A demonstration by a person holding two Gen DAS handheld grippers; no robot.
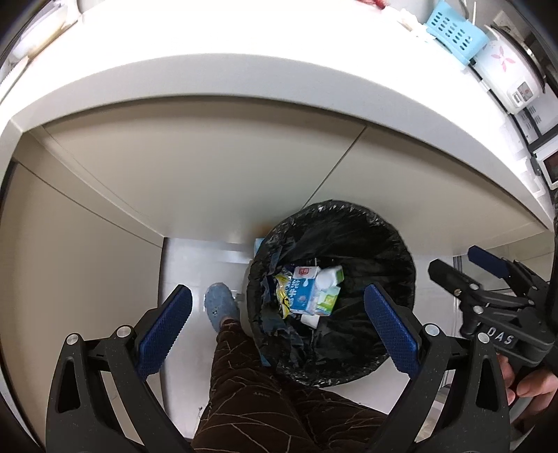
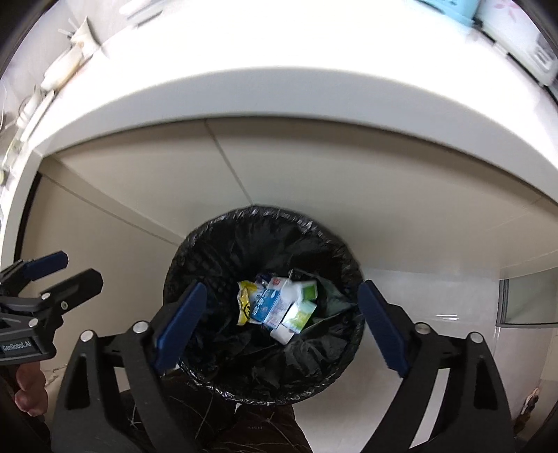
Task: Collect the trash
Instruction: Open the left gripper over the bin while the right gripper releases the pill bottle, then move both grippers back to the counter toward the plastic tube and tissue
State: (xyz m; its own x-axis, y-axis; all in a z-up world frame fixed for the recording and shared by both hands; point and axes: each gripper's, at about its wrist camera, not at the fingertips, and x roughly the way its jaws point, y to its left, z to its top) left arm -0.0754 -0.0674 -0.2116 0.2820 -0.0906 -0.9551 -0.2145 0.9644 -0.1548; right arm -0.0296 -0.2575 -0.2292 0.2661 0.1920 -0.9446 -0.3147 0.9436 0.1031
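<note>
A round bin lined with a black bag (image 1: 331, 209) (image 2: 258, 213) stands on the floor against the cabinet. At its bottom lie a blue-and-white milk carton (image 1: 302, 291) (image 2: 268, 307), a green-and-white carton (image 1: 328, 300) (image 2: 300, 314), a yellow wrapper (image 1: 281, 291) (image 2: 244, 300) and white scraps. My left gripper (image 1: 277, 292) (image 2: 69, 270) hangs over the bin's left side, open and empty. My right gripper (image 2: 281, 286) (image 1: 460, 264) hovers straight above the bin, jaws wide open with nothing between the pads.
A white countertop (image 1: 244, 80) overhangs beige cabinet doors (image 1: 209, 181) behind the bin. A blue basket (image 1: 453, 31) and a white rice cooker (image 1: 505, 66) stand on the counter at right. A person's leg in brown trousers (image 1: 251, 376) and a blue slipper (image 1: 219, 303) are left of the bin.
</note>
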